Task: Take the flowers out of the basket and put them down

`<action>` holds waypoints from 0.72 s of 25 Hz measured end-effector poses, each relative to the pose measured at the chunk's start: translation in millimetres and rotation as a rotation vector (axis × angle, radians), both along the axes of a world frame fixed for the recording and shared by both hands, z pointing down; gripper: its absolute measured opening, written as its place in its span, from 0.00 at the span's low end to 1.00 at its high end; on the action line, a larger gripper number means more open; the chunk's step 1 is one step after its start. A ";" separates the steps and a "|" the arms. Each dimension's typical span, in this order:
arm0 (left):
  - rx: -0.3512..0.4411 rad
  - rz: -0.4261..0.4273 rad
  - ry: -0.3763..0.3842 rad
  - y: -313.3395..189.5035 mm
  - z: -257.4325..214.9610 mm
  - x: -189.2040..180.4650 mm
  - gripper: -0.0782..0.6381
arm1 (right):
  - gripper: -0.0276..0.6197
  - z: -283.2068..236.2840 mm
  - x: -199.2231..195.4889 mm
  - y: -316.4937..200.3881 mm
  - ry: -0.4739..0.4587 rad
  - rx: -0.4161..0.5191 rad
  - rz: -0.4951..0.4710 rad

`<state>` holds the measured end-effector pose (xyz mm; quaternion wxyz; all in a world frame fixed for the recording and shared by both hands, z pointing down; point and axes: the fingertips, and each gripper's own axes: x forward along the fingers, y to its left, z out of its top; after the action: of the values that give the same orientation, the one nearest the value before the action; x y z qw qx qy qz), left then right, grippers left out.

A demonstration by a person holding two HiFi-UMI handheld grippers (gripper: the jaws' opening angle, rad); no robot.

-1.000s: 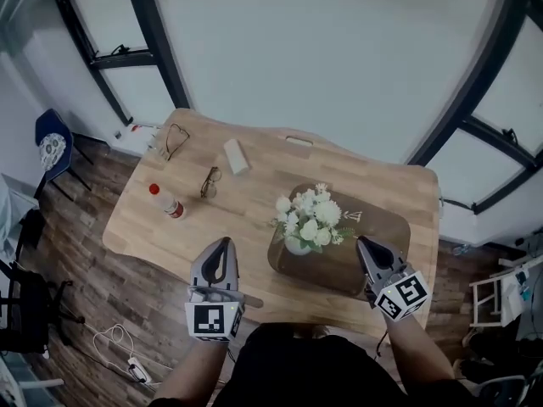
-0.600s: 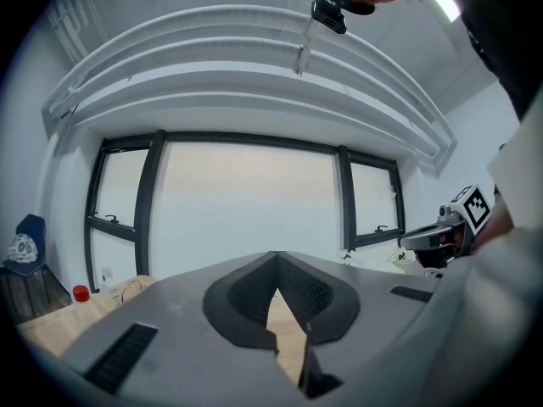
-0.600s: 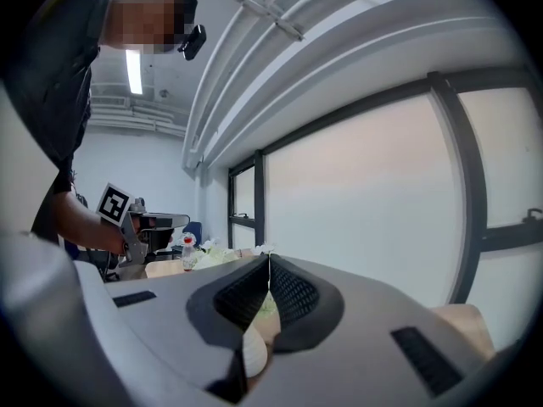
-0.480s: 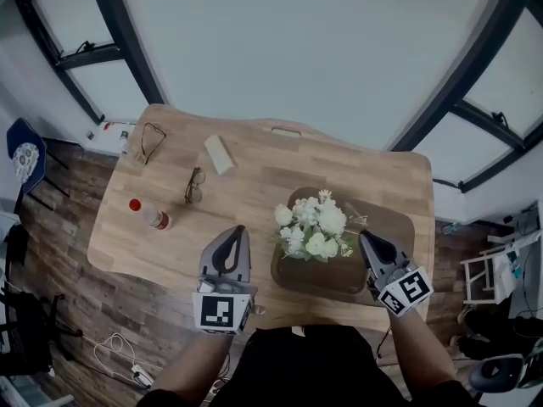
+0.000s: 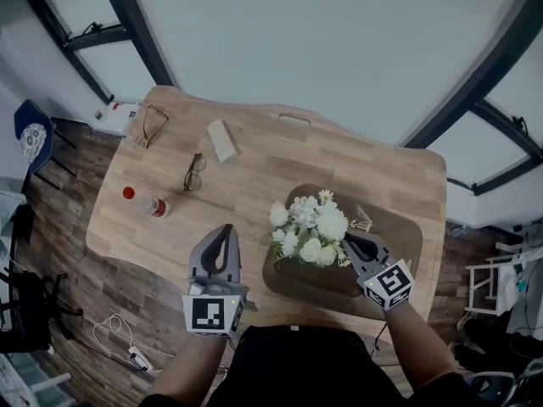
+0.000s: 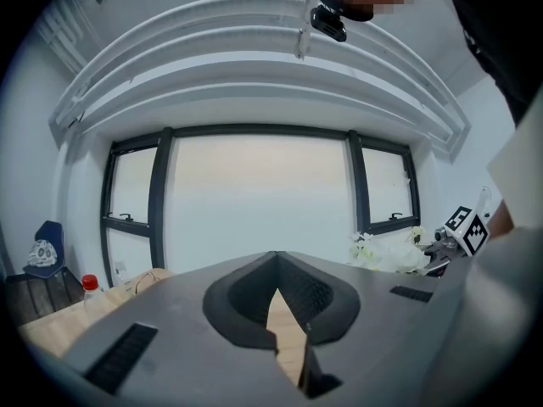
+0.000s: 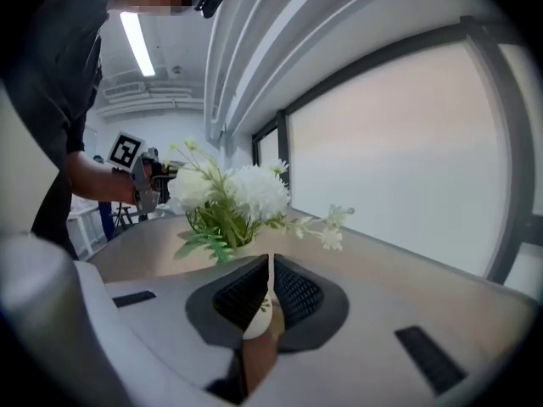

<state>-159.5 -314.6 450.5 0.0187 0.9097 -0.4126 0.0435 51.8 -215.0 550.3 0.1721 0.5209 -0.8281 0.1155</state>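
Trouble is most to be expected at the right gripper (image 5: 350,242), nearest, at five o'clock on the pale wooden table (image 5: 280,168). Its jaws are pressed together with nothing between them. They are tilted a little downward at the white flowers in a small white vase (image 5: 310,227). These stand just beside the tips, at ten o'clock from them, in the left part of the dark brown oval basket (image 5: 399,227). If the closed tips were pushed on without being opened, the vase could be tipped or shoved along the basket. If only blossoms or thin stems were pinched, the bunch might be drawn out of the vase or let slip. A low lift could catch the vase on the basket rim. The right forearm is brought in from the near table edge, the marker cube turned upward. The left gripper (image 5: 225,230), at seven o'clock, is held level and pointed towards twelve o'clock. Its jaws are likewise shut on nothing, and it is kept near the basket but apart from it. Farther off, a clear bottle with a red cap (image 5: 146,202) is laid at nine o'clock. Dark-rimmed spectacles (image 5: 194,174) and a pale rectangular block (image 5: 222,140) lie beyond it. A second pair of spectacles (image 5: 153,124) is seen at the far corner, at ten o'clock.
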 end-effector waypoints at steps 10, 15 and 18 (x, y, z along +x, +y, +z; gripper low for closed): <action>-0.012 -0.047 0.006 -10.0 5.7 -13.2 0.12 | 0.46 39.8 -41.5 -16.3 -0.028 -0.083 -0.224; -0.022 -0.061 -0.012 -8.4 7.2 -20.2 0.12 | 0.48 32.4 -60.8 -35.6 -0.059 -0.005 -0.274; -0.024 -0.073 -0.030 -4.1 6.8 -27.0 0.12 | 0.48 34.5 -75.3 -43.0 -0.080 0.008 -0.308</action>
<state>-186.4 -318.7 457.3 0.0250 0.8929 -0.4452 0.0616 -23.5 -258.0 584.7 0.1526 0.3836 -0.9047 0.1050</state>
